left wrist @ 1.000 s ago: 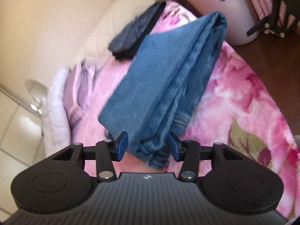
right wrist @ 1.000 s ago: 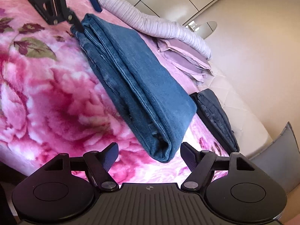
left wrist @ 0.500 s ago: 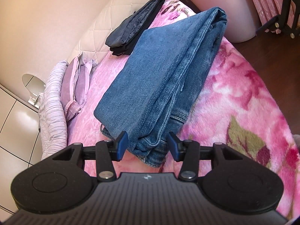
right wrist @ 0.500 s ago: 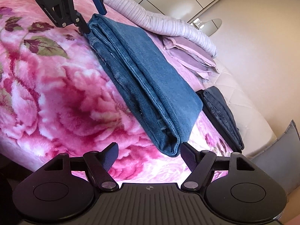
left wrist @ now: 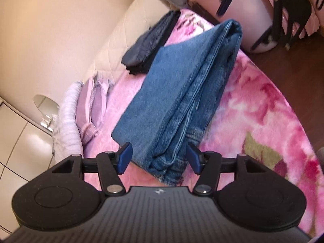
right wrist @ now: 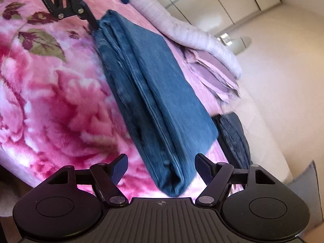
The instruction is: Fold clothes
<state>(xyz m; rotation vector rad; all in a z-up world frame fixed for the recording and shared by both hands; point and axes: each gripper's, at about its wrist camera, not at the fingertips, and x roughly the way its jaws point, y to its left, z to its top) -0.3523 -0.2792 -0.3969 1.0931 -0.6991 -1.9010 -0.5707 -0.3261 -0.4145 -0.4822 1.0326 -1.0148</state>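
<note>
A pair of blue jeans (left wrist: 178, 93), folded into a long thick strip, lies on a pink floral blanket (left wrist: 263, 105). My left gripper (left wrist: 159, 158) is open, and the waistband end of the jeans sits between its blue pads, close to both. In the right wrist view the jeans (right wrist: 154, 85) run away from me, and their folded near end sits between the fingers of my open right gripper (right wrist: 161, 168). At the far end, one black finger (right wrist: 91, 21) of the left gripper touches the jeans' corner.
A dark folded garment (left wrist: 149, 40) lies just beyond the jeans, by the cream quilted headboard (left wrist: 113, 46). Lilac pillows (left wrist: 91, 105) and a striped lilac roll (right wrist: 182, 32) line the wall side. Beyond the blanket's edge are dark wooden floor (left wrist: 293, 64) and a pale tub (left wrist: 255, 24).
My right gripper has come forward, so the jeans' folded end now sits between its fingers. The left gripper stays at the waistband end. Both views have swung and are blurred.
</note>
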